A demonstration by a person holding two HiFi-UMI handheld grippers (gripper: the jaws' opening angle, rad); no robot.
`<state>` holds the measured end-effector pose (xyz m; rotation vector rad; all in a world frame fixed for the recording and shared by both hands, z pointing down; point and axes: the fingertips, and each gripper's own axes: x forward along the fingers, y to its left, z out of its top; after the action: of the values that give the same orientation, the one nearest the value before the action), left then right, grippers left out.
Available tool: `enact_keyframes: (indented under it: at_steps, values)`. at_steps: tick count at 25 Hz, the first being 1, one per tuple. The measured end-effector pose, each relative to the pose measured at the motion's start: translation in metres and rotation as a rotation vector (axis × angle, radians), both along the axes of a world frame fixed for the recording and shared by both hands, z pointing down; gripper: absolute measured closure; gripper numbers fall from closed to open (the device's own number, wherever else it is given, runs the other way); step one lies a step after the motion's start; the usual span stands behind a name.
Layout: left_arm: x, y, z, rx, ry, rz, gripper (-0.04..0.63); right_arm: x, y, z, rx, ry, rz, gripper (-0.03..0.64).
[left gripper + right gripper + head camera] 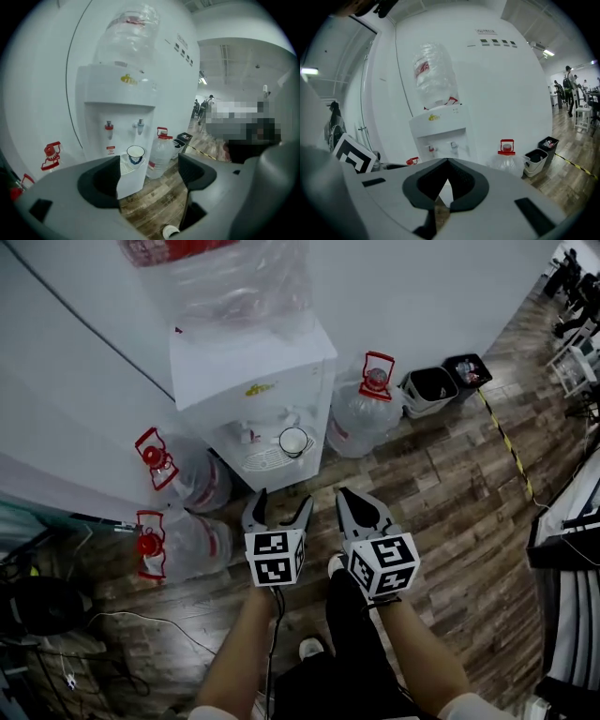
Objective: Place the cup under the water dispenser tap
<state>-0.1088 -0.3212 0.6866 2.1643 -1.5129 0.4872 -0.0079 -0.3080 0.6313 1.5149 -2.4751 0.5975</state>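
Observation:
A white cup (293,441) with a dark rim stands on the drip tray (265,459) of the white water dispenser (253,371), below its right-hand tap. In the left gripper view the cup (136,153) sits under the blue tap (139,124), to the right of the red tap (108,126). My left gripper (282,500) (149,161) is open and empty, a short way in front of the dispenser. My right gripper (345,495) (447,163) is beside it, shut with nothing in it. In the right gripper view its jaws hide the tray; the dispenser (440,126) shows above them.
Large water bottles with red caps stand on the wood floor: one right of the dispenser (366,409), two at its left (192,474) (183,540). Two bins (429,388) (469,369) line the wall. Striped tape (506,442) crosses the floor. The person's legs and shoes (309,648) are below.

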Motion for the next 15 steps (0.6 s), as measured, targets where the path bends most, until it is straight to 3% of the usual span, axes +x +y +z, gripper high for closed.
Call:
enact_keyframes:
  at_steps: [4, 7, 15]
  values:
    - [-0.006, 0.05, -0.045, 0.021, -0.004, 0.054, 0.164, -0.003, 0.044, -0.04, 0.015, 0.006, 0.007, 0.596]
    - [-0.015, 0.091, -0.078, 0.038, -0.026, 0.076, 0.227, -0.005, 0.081, -0.07, 0.029, 0.011, 0.01, 0.597]
    - [-0.034, 0.186, -0.175, 0.055, -0.037, 0.077, 0.308, -0.014, 0.157, -0.158, 0.051, -0.008, 0.014, 0.597]
